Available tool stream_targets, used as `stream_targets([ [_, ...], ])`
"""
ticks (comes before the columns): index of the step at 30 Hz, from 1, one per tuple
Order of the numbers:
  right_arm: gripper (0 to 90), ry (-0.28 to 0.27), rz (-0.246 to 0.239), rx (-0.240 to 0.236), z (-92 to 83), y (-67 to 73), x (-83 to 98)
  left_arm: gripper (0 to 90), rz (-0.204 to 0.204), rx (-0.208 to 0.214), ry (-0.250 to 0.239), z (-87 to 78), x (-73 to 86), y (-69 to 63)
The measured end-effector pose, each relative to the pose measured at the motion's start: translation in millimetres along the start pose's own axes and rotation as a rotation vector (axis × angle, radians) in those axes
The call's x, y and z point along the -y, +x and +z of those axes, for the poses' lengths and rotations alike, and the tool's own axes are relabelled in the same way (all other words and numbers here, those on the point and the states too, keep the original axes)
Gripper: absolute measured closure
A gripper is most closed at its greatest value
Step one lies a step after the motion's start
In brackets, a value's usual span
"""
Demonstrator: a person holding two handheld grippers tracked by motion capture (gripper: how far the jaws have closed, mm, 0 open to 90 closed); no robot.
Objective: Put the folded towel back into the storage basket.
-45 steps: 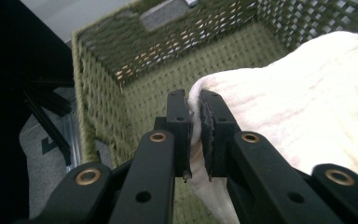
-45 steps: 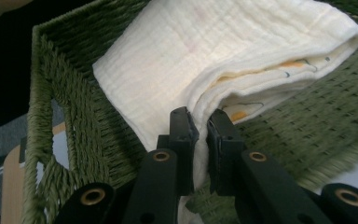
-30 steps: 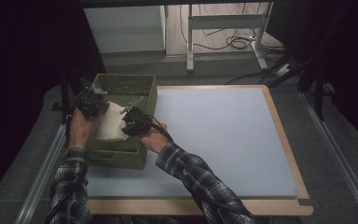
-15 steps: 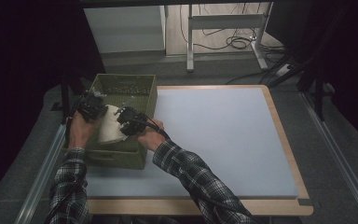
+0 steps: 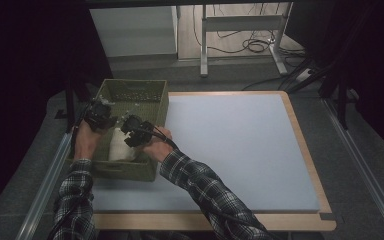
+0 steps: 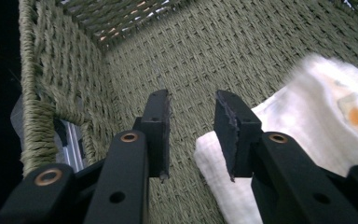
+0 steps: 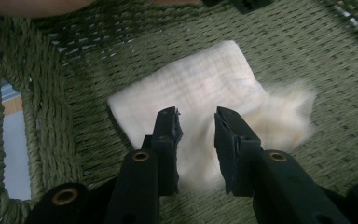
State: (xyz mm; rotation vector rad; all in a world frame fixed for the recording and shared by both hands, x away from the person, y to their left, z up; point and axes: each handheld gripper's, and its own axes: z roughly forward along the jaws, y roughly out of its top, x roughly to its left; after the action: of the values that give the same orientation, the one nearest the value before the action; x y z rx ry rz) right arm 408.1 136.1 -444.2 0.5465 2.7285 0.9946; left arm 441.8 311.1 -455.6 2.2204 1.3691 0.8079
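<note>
At the table's left edge, the green woven basket (image 5: 155,102) holds the folded white cloth (image 5: 119,147) on its floor. The left gripper (image 6: 192,133), jaws just parted, holds nothing, the cloth just right of it. The right gripper (image 7: 196,140), also just opening, hovers over the cloth, apparently free of it.

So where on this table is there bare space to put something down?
The pale mat is bare from the woven basket across to its wooden right edge. The crowded spot is the basket: the folded white cloth lies inside, with the left gripper and right gripper above it.
</note>
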Motion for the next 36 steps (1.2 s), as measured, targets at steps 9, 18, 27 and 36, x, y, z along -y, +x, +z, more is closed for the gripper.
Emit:
stream_targets([
  [9, 62.3, -0.032, 0.025, 0.005, -12.5, -10.9, 3.3, 54.3, -0.02, -0.001, -0.016, -2.3, -1.4, -2.3],
  [18, 42.1, -0.091, 0.049, -0.02, -31.1, -20.7, 17.0, 36.3, -0.068, 0.037, -0.025, 0.8, -2.8, -7.0],
  [27, 29.0, -0.128, 0.057, -0.033, -46.6, -25.8, 29.3, 20.9, -0.147, 0.105, -0.065, -3.8, -4.3, -6.3],
  [36, 20.1, -0.175, 0.055, -0.034, -66.2, -32.8, 48.8, 10.5, -0.175, 0.207, -0.116, -16.5, -13.6, -16.1],
])
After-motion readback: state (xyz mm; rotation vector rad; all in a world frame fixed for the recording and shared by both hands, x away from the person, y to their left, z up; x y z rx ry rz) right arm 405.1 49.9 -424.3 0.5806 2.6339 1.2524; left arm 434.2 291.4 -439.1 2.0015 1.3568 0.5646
